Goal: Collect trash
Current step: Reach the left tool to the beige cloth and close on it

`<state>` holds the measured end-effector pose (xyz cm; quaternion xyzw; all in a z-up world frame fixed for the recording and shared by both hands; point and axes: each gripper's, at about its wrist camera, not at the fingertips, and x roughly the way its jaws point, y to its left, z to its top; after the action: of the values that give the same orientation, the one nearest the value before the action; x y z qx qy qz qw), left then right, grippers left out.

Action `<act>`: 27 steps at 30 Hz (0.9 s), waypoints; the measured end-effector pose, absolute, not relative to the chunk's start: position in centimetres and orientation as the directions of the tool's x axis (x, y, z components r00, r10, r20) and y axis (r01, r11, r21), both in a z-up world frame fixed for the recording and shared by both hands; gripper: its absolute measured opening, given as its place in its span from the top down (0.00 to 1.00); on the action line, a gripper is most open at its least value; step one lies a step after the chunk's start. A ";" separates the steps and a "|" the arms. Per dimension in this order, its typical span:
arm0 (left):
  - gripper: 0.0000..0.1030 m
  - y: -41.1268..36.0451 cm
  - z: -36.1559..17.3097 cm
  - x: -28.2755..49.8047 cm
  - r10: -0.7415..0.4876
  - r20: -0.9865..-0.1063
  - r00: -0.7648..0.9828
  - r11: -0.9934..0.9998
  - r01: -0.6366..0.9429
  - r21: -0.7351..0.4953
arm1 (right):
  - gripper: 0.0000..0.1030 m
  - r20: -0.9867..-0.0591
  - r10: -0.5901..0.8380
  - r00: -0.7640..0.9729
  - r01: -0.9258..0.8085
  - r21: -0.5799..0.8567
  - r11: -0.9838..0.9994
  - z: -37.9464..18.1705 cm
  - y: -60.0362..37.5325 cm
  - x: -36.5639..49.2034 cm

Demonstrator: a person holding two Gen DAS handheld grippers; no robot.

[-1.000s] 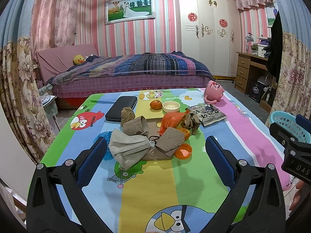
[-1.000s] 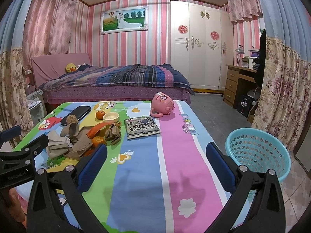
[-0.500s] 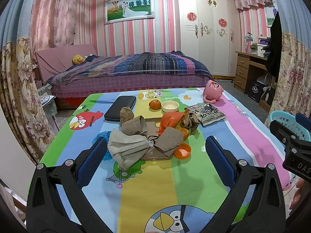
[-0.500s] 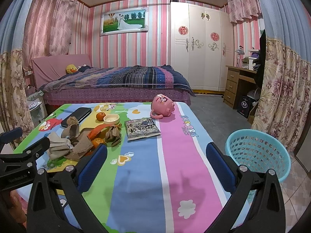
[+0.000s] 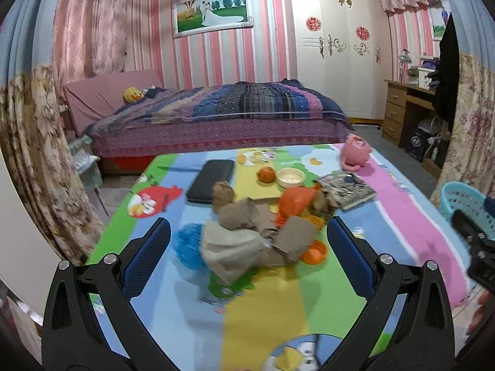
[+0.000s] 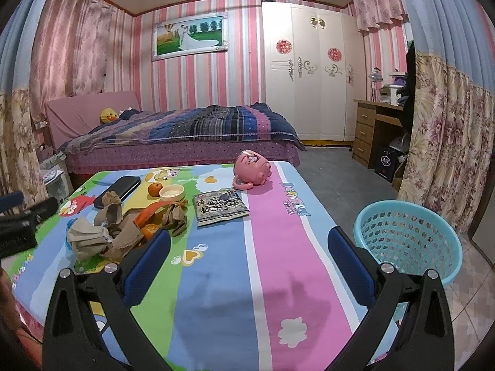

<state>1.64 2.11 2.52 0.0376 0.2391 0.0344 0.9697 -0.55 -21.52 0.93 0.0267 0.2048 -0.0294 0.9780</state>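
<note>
The trash (image 5: 256, 235) lies in one loose pile on the surface (image 5: 266, 306), a little left of the middle: crumpled brown paper, an orange wrapper (image 5: 295, 199) and an orange lid (image 5: 314, 252), all touching or overlapping. The left gripper (image 5: 247, 247) hangs just before the pile with its jaws wide and empty.

I think the danger is here: the papers lean on each other, so a grasp on one piece can drag the others and push the lid away. An orange (image 5: 266, 174), a small bowl (image 5: 290, 177) and a black phone (image 5: 212, 180) lie close behind the pile, and a book (image 5: 348, 189) just beside it. A too deep reach could catch one of them as trash.

The basket (image 6: 408, 241) stands on the floor, well apart from the pile, past the right edge of the surface. Light paper may fall on the way. The right gripper (image 6: 247, 259) also has wide, empty jaws, over the bare stripes.
</note>
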 end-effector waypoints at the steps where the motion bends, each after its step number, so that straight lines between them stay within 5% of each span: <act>1: 0.05 2.8 2.7 1.9 0.099 -0.459 0.883 0.993 -0.059 0.100 | 0.04 -0.404 -0.046 0.914 0.070 0.046 0.996 0.9 -21.7 -0.5; 27: 0.05 12.4 -5.7 8.2 0.129 -0.621 0.773 0.991 -0.116 0.062 | 0.04 -0.497 -0.052 0.866 0.023 -0.065 0.998 -0.9 -17.1 6.4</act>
<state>8.24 12.38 -5.71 0.0101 0.3304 0.0650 0.9416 6.42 -17.09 -0.87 -0.0283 0.2580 -0.0194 0.9655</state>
